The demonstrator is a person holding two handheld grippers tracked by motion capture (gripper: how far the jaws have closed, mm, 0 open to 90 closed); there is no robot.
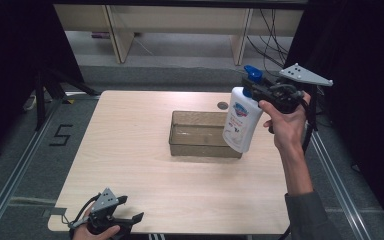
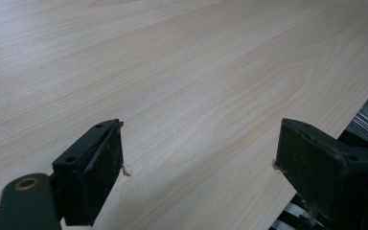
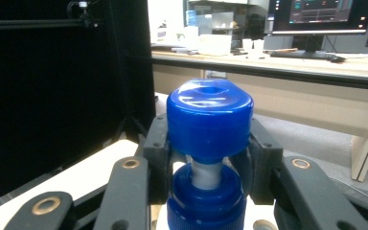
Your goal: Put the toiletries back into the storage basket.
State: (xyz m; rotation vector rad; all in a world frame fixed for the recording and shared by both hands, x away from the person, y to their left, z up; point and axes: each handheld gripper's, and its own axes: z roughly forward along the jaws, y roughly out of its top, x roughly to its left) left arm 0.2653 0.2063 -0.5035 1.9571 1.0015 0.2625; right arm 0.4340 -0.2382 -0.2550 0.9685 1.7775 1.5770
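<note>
Right tool point(image 1: 260, 89) pinching bottle point(image 1: 241, 120) neck, lifted over bin point(image 1: 200, 134) below it; drop-off's left. Left tool point(image 1: 125, 220) spread, idle.

Readable: a black "5" marked on the grey floor point(image 1: 15, 145) left of the table, seen in the high view. Also a blue and red label on the white bottle point(image 1: 241, 122), its print too small to make out. On the monitor point(image 3: 318, 14) in the right gripper view, lit lines of text too blurred to read.
</note>
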